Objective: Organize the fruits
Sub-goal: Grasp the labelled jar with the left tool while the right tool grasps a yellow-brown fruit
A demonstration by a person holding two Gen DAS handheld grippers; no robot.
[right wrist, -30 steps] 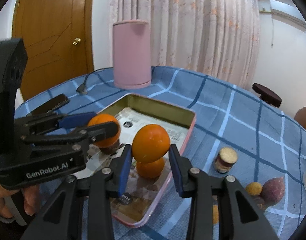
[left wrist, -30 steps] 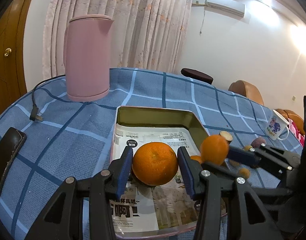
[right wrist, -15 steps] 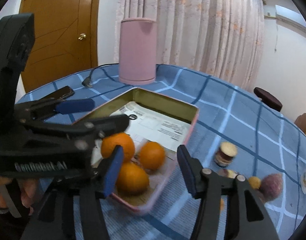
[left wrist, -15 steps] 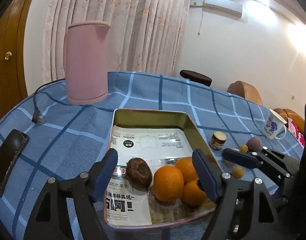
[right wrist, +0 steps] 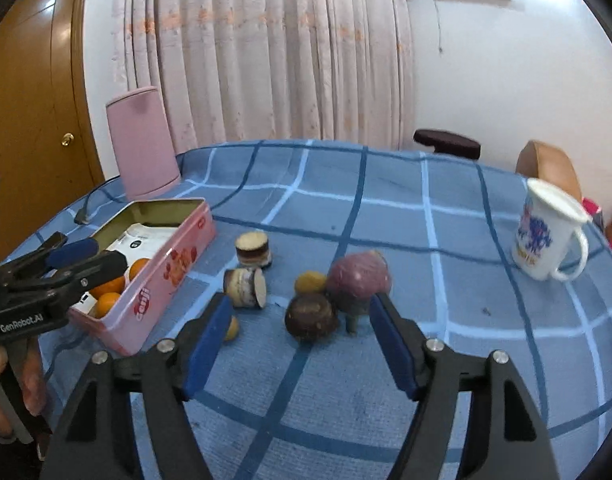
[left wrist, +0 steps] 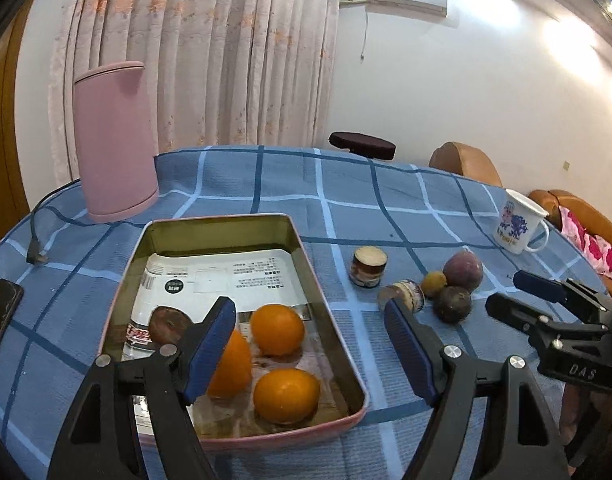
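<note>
Inside the shallow pink metal tin (left wrist: 338,332), which sits toward the left edge of the counter (left wrist: 346,200) on its blue checked cloth, three round orange fruits (left wrist: 277,329) lie together at the near end on a sheet of printed paper, with one dark brown fruit (left wrist: 167,324) just beside them toward the tin's left wall. That part of the sorting looks done.

Outside the tin, toward the middle of the counter, a cluster is left: a large purple round fruit (right wrist: 360,276), a dark brown round fruit (right wrist: 310,315) touching it, a small yellow fruit (right wrist: 309,282) behind them, and another small yellow one (right wrist: 231,328) near the tin's pink side wall. Two small jars (right wrist: 253,249) are there too, one upright and one on its side; these are not fruit.

Both tools are empty. The left tool (left wrist: 310,348) hovers over the tin's near end with jaws spread wide. The right tool (right wrist: 297,344) hangs with its jaws apart just in front of the purple and brown fruits, gripping nothing.

By my reading the task is about half finished, four fruits in and four to go.
</note>
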